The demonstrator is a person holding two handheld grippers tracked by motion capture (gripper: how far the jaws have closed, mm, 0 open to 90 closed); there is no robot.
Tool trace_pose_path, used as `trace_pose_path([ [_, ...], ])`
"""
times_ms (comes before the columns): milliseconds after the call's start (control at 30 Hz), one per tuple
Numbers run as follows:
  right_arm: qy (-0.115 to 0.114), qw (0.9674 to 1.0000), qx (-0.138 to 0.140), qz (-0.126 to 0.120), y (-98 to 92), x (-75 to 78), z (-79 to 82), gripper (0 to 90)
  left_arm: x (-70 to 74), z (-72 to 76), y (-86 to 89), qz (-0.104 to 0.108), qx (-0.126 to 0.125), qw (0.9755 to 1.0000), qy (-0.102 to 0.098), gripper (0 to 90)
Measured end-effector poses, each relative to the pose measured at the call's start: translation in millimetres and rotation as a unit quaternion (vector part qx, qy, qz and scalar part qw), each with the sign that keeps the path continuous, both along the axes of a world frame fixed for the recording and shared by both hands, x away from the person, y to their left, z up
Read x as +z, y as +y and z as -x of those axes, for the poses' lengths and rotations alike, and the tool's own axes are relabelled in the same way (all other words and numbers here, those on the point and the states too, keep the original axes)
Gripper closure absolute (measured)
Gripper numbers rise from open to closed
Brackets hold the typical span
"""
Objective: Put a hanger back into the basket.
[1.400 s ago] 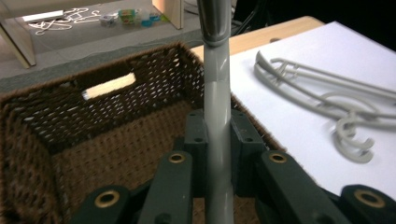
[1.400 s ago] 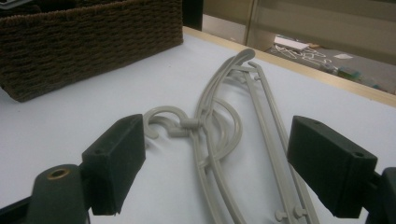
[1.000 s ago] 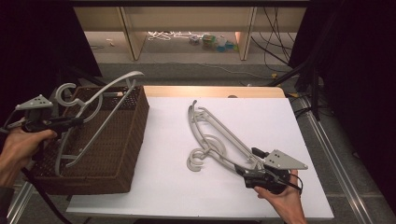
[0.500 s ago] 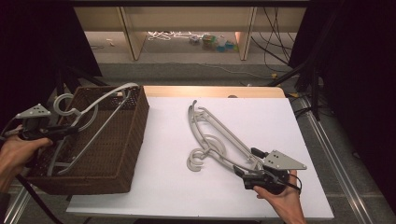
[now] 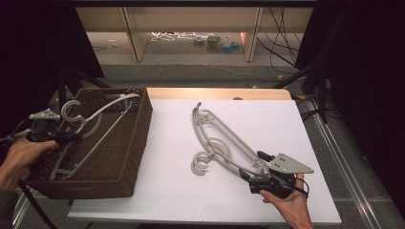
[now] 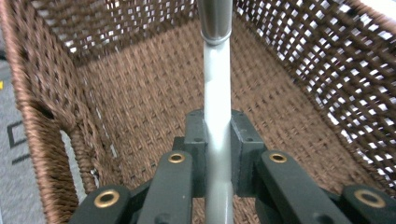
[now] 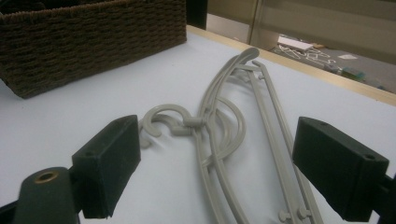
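Your left claw (image 5: 71, 137) is clamped on a grey hanger (image 5: 98, 119), and that hanger sits in the brown wicker basket (image 5: 138, 138) at the left of the table (image 5: 172, 191). Its long axis slants from the near left of the basket up to the far right corner, where one arm tip rests at the rim; the hook (image 5: 71, 110) curls up near the far left wall, just beside your hand (image 5: 19, 160). In the left gripper view the claw's two pads (image 6: 196, 144) press on either side of a pale bar of the hanger (image 6: 217, 116), which runs straight away from you over the woven floor of the basket (image 6: 140, 93).

Two more hangers (image 5: 222, 143) lie flat on the white table, stacked together, their long axis slanting from the far middle down to the near right, hooks curling toward the basket. They are well apart from the basket.

Your right claw (image 5: 255, 168) rests on the table at the near end of that pile, jaws wide. In the right gripper view its pads (image 7: 109, 163) stand on either side of the hangers (image 7: 219, 140), gripping nothing.
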State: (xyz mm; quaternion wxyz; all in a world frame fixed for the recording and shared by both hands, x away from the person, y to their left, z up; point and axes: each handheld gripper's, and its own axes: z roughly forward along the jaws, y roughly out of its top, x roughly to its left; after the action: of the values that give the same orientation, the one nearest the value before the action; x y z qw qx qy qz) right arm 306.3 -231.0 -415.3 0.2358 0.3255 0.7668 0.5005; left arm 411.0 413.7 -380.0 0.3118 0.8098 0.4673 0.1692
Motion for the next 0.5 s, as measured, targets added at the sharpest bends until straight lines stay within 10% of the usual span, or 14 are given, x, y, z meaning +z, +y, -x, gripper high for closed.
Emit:
trace_pose_path([
  [233,0.002,1.0,0.002,-0.001,0.3,-0.1,-0.1,16.2,-12.7,-11.3,-7.0,-0.023,0.011,0.9995,0.021,79.4],
  [500,-0.002,1.0,0.002,-0.001,0.8,-0.9,-0.5,16.2,-28.1,-16.9,-4.7,-0.003,0.048,0.9985,0.026,77.8],
])
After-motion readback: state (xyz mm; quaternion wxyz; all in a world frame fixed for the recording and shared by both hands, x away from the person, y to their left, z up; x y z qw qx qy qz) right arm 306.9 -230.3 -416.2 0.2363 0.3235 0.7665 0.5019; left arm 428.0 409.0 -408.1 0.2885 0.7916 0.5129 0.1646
